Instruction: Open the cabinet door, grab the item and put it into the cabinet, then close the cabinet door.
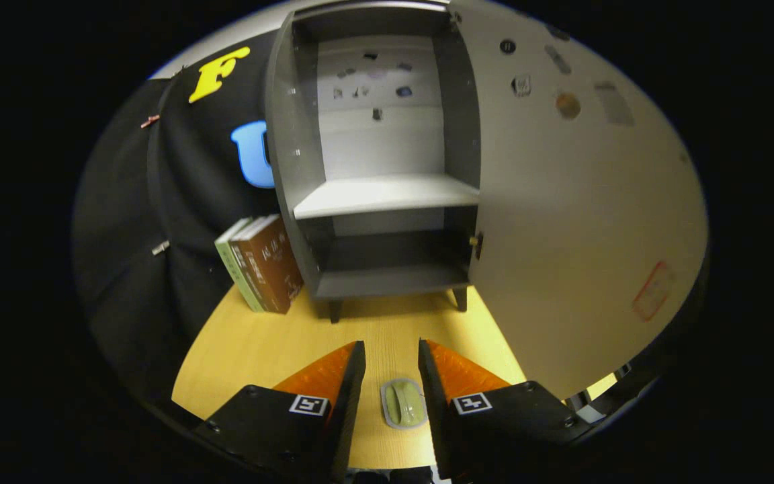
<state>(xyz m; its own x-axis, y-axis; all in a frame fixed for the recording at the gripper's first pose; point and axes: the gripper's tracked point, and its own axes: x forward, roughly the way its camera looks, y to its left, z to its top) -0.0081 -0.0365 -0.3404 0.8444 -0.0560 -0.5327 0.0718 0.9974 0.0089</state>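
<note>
Nearest, the gripper [392,363] is seen with its fingers spread apart, holding nothing. Between them, low on the yellow wooden counter [246,349], lies the item [403,403]: a small, flat, pale green packet with a raised oval middle and a grey sealed rim. It rests flat on the counter and is touched by neither finger, as far as can be judged.

Beyond the fingertips stands the small grey cabinet [380,202] on short dark legs. Its door [575,222] is swung wide to the right, so the first step is taken as done. A pale middle shelf [387,193] and a darker bottom compartment are exposed, and both appear bare. Just left of the cabinet, a few books [259,265] stand upright, leaning against its side.

The grasp of the item is judged to be the step in hand. A descent is called for until the fingers straddle the packet, then a closing on its sides; because it is thin and flat, a slip is considered likely unless the fingertips reach counter level.
</note>
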